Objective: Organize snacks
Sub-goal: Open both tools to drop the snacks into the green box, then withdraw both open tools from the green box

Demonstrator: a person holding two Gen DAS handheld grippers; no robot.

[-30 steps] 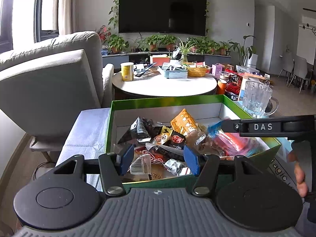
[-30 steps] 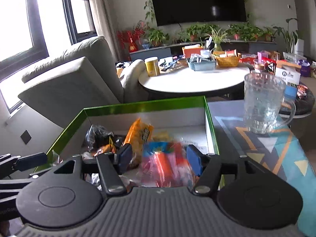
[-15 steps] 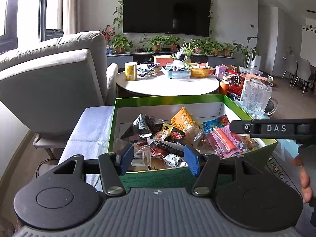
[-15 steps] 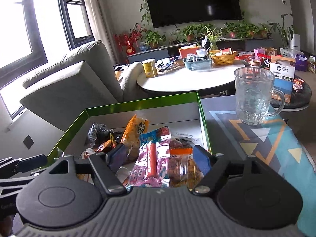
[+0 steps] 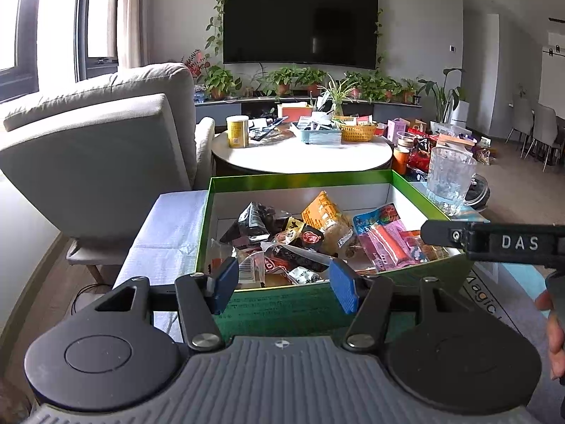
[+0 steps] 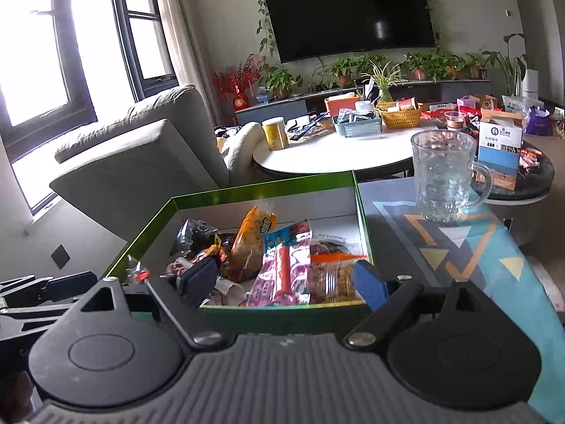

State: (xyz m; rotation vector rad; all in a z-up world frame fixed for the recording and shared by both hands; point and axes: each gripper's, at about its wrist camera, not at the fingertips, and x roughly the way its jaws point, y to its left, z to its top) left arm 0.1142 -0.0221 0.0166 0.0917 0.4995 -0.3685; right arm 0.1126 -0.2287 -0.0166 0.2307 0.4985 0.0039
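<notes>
A green box (image 5: pixel 300 178) (image 6: pixel 261 189) holds several snack packets: a pink sausage pack (image 5: pixel 383 243) (image 6: pixel 282 268), an orange packet (image 5: pixel 321 208) (image 6: pixel 256 229) and dark wrappers (image 5: pixel 252 221). My left gripper (image 5: pixel 280 284) hangs open just before the box's near wall, nothing between its blue pads. My right gripper (image 6: pixel 286 281) is open too, over the box's near right corner, with nothing held. The right gripper's finger marked DAS (image 5: pixel 494 242) crosses the right side of the left wrist view.
A glass mug (image 6: pixel 443 176) (image 5: pixel 448 180) stands on the patterned mat (image 6: pixel 459 240) right of the box. A grey armchair (image 5: pixel 99 152) sits at left, a white cloth (image 5: pixel 169 226) beside the box. Behind is a cluttered round table (image 5: pixel 303 153). A person's fingers (image 5: pixel 552 328) show at right.
Both grippers have drawn back from the box, so more of its near wall and contents show. The pink sausage pack that sat between the right gripper's fingers now lies in the box.
</notes>
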